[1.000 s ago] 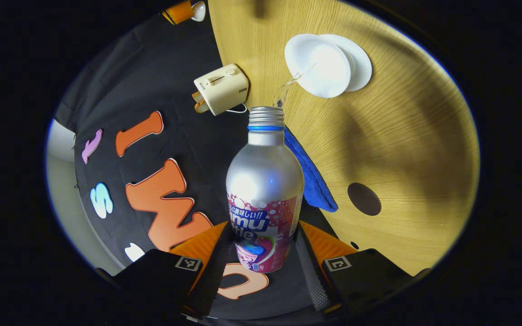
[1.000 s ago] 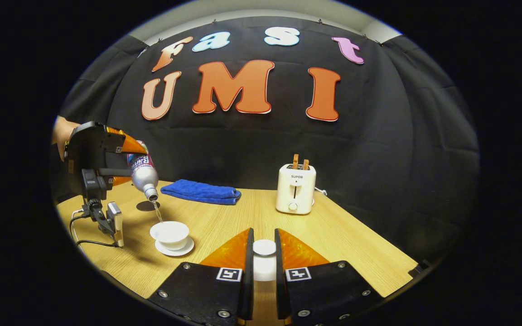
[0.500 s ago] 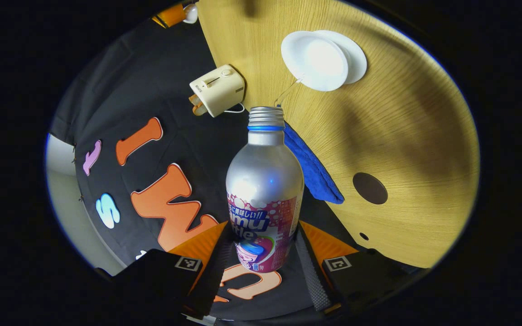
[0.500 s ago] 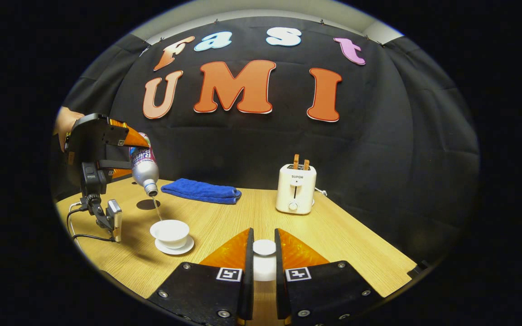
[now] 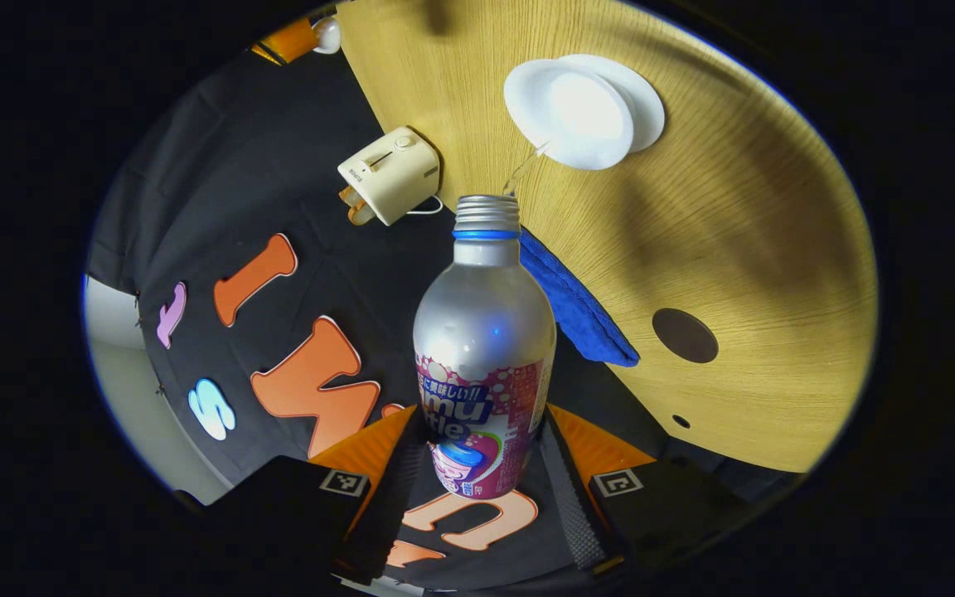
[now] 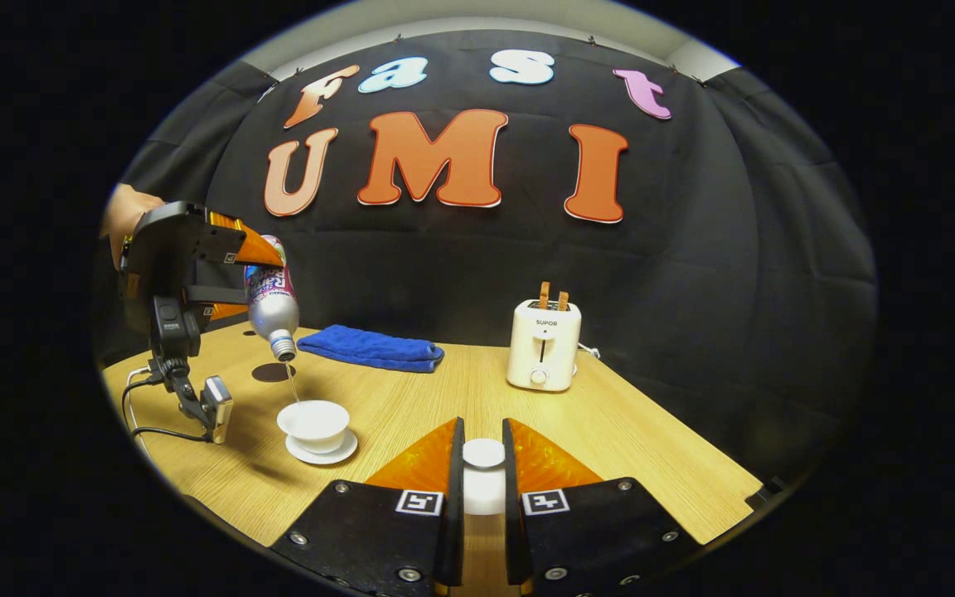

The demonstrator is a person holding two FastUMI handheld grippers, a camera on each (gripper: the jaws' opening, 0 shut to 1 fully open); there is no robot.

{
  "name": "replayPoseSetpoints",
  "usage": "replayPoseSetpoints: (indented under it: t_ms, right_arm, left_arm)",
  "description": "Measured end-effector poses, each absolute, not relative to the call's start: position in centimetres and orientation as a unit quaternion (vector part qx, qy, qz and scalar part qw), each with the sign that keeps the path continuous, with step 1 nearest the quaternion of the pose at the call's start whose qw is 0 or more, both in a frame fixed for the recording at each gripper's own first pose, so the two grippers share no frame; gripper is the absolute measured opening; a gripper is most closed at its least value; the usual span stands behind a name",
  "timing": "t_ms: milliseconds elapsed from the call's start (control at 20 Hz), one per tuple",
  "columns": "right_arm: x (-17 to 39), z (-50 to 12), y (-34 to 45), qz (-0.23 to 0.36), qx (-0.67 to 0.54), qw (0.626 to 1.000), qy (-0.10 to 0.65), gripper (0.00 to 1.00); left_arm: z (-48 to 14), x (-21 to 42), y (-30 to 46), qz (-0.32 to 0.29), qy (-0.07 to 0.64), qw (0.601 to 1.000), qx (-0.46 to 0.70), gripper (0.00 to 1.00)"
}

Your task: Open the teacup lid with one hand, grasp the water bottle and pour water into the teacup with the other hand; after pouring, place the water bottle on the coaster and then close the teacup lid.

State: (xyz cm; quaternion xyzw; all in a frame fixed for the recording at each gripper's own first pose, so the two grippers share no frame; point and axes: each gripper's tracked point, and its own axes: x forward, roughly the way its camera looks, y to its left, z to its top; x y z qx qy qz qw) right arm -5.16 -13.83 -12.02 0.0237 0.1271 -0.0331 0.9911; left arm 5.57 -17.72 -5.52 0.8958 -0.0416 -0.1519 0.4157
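left hand-held gripper (image 5: 484, 489): we see it clamping the tilted bottle (image 5: 484, 332), thin stream into teacup (image 6: 312, 420)
right hand-held gripper (image 6: 482, 464): clenched on lid (image 6: 483, 453)

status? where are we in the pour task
Done: lid is off, held in the right gripper. In hand: left gripper tips the bottle and a thin stream falls into the teacup. Left: stop pouring, set the bottle on the coaster, put the lid back on the cup.
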Motion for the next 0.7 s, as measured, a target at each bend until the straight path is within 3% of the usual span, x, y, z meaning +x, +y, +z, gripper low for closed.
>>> replayPoseSetpoints:
  t_ms: [400,450,500,700]
  right_arm:
    - [-5.2,-12.1,-13.6,-0.026,0.02,0.991,0.128,0.2]
    - [-5.1,-12.2,-13.6,-0.026,0.019,0.991,0.129,0.2]
    - [-5.1,-12.3,-13.5,-0.023,0.019,0.991,0.13,0.2]
    - [-5.0,-12.6,-13.0,-0.019,0.019,0.99,0.136,0.2]
  left_arm:
    - [-6.0,5.7,-17.8,-0.159,-0.037,0.411,0.897,0.81]
    - [-5.9,5.6,-17.8,-0.16,-0.039,0.413,0.896,0.86]
    - [-6.1,5.5,-17.8,-0.16,-0.039,0.418,0.894,0.81]
    - [-7.2,5.5,-17.0,-0.178,-0.019,0.461,0.869,0.79]
